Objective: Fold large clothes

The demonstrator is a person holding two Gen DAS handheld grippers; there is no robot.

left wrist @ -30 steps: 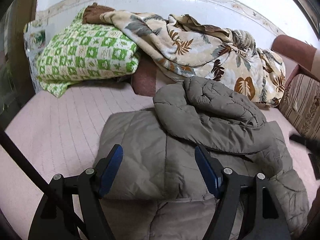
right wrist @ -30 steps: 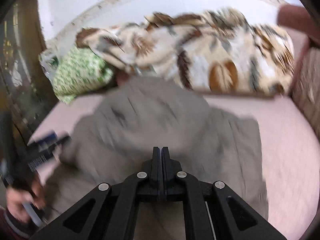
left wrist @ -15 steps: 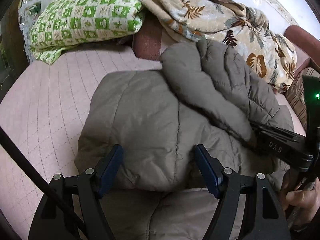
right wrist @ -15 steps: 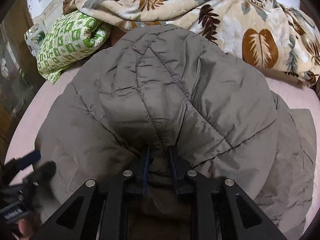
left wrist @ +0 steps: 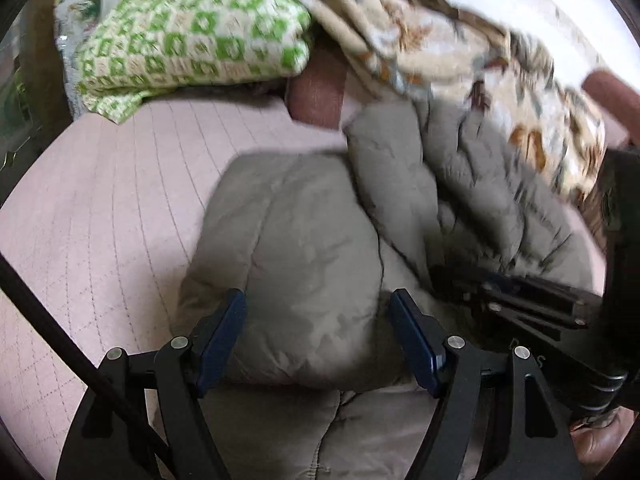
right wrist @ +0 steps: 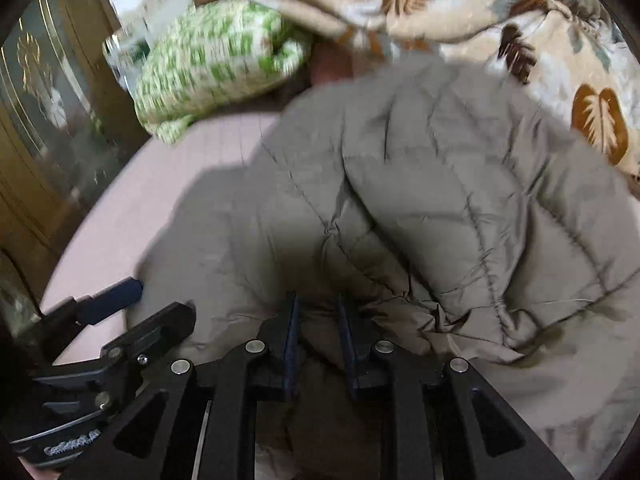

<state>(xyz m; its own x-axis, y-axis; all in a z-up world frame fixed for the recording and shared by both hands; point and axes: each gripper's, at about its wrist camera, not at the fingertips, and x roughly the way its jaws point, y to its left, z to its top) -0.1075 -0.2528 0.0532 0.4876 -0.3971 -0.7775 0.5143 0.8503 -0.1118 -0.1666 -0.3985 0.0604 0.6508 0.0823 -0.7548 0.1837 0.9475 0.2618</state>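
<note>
A grey-olive quilted puffer jacket (left wrist: 304, 248) lies folded on a pink quilted bed (left wrist: 104, 208). My left gripper (left wrist: 318, 316) is open, its blue-padded fingers astride the jacket's near folded edge. My right gripper (right wrist: 318, 312) has its jaws a little apart with a bunch of jacket fabric (right wrist: 420, 208) between them; it reaches in from the right in the left wrist view (left wrist: 516, 300). The left gripper shows at lower left in the right wrist view (right wrist: 116, 308).
A green-and-white checked pillow (left wrist: 192, 44) and a leaf-print blanket (left wrist: 460, 52) lie at the bed's far side. A brown cushion (left wrist: 318, 92) sits between them. A wooden glass-fronted cabinet (right wrist: 48, 128) stands at the left.
The right gripper has come down onto the jacket and taken a bunch of fabric between its jaws. The left gripper has closed in on the near fold, still open.
</note>
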